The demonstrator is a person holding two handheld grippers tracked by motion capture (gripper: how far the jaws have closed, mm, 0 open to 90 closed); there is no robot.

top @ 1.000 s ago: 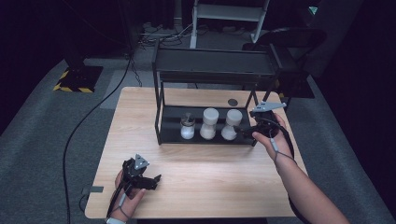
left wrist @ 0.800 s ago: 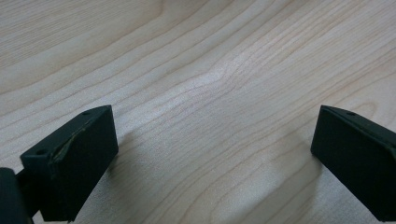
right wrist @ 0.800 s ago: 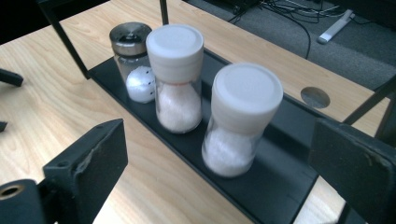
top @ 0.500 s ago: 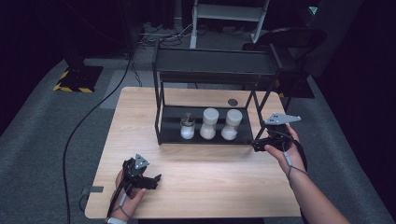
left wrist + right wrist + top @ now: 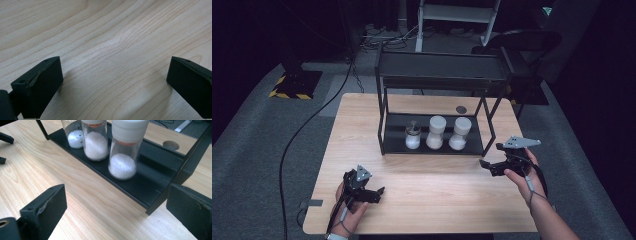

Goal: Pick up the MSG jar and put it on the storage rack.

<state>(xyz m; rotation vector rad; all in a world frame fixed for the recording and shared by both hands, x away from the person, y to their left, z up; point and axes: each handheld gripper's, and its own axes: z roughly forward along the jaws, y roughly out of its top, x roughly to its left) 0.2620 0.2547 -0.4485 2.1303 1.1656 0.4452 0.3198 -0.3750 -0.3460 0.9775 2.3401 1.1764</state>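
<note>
A black two-tier rack (image 5: 442, 67) stands at the back middle of the wooden table (image 5: 447, 200). On its lower shelf (image 5: 150, 177) stand a small glass shaker (image 5: 412, 135) and two taller white-capped jars (image 5: 436, 132) (image 5: 460, 133), all with white grains inside. My right gripper (image 5: 491, 156) hovers just outside the rack's front right leg, pointing left toward it. Its jaws have just been opening and stand open with nothing between them (image 5: 115, 212). The nearest jar (image 5: 123, 157) is well beyond the jaws. My left gripper (image 5: 376, 195) rests at the front left, open over bare wood (image 5: 112, 85).
A round dark plug (image 5: 461, 109) sits in the tabletop behind the rack. A black cable (image 5: 297, 140) runs over the grey floor left of the table. A white frame (image 5: 457, 12) stands behind the rack. Bare wood lies between the two grippers.
My right gripper has come away from the rack's right end, moving right, toward the front edge and lower. The left gripper and the jars have stayed put.
</note>
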